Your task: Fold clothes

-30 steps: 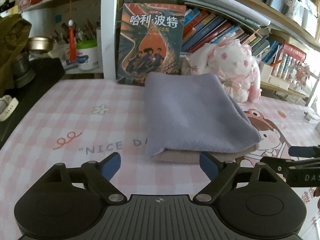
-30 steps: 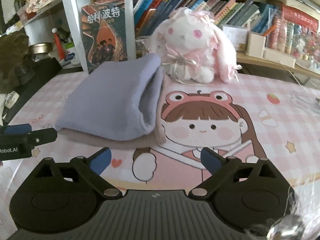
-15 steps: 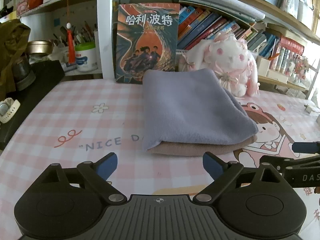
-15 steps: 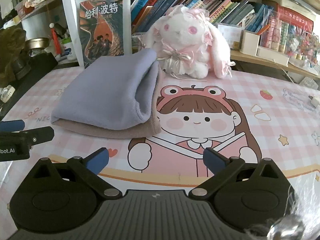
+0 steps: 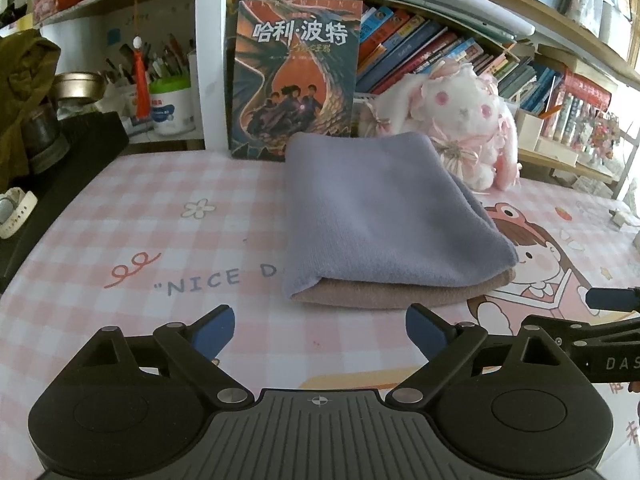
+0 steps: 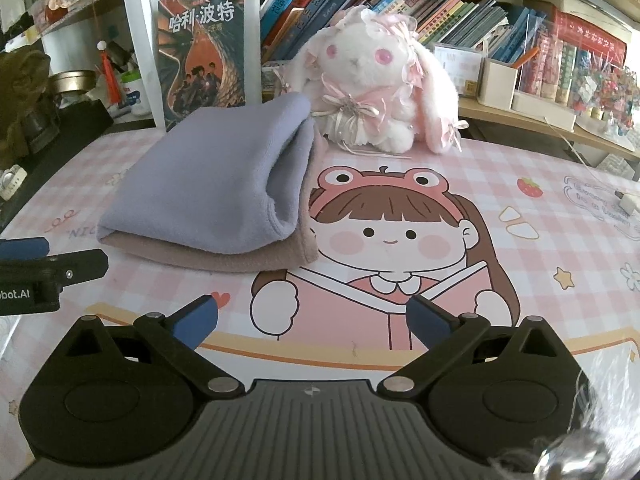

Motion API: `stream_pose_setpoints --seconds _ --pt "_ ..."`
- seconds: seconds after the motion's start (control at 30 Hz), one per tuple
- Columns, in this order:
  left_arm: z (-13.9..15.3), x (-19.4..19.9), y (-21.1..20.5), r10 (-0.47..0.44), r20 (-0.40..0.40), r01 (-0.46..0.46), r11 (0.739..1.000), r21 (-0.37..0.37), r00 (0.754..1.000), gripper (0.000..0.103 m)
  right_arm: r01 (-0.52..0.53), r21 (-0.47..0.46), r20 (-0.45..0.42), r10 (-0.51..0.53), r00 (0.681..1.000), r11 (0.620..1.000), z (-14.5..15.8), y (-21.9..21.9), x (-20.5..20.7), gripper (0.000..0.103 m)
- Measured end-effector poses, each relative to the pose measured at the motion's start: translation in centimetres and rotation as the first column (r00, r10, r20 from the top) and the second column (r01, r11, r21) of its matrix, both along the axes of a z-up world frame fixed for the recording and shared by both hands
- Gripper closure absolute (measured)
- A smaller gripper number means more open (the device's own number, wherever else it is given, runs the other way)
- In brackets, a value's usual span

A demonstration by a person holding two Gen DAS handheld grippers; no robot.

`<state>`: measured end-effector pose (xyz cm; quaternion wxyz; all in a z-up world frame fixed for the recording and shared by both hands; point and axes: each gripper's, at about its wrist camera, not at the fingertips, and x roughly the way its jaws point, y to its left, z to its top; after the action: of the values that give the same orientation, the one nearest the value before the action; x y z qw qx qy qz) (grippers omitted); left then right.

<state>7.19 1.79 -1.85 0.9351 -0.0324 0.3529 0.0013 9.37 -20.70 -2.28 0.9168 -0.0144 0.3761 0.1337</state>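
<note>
A lilac fleece cloth (image 5: 384,212) lies folded flat on top of a folded beige cloth (image 5: 400,294) on the pink checked mat. The same stack shows in the right wrist view, lilac cloth (image 6: 216,184) over beige cloth (image 6: 224,258). My left gripper (image 5: 320,330) hovers just in front of the stack's near edge, open, with nothing between its blue fingertips. My right gripper (image 6: 314,322) is open too, over the cartoon girl print to the right of the stack, touching nothing. Each gripper's arm shows at the edge of the other's view.
A plush rabbit (image 6: 372,80) sits right behind the stack, beside an upright book (image 5: 294,76) and a shelf of books. A dark box with a watch (image 5: 12,210) lies at the mat's left edge. A small white plug (image 6: 626,200) is at far right.
Both grippers drew back a little from the cloth stack, which now looks slightly farther away. The left jaws spread a touch wider. The cloths did not move.
</note>
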Motion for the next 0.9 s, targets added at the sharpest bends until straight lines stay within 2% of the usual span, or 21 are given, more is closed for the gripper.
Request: stream_pose_setpoints --seconds 0.9 --pt "-0.05 0.05 -0.19 -0.004 -0.008 0.004 1.0 0.003 1.0 0.008 -0.002 -0.003 -0.01 0.002 1.0 1.0 -0.05 -0.13 -0.01 0.002"
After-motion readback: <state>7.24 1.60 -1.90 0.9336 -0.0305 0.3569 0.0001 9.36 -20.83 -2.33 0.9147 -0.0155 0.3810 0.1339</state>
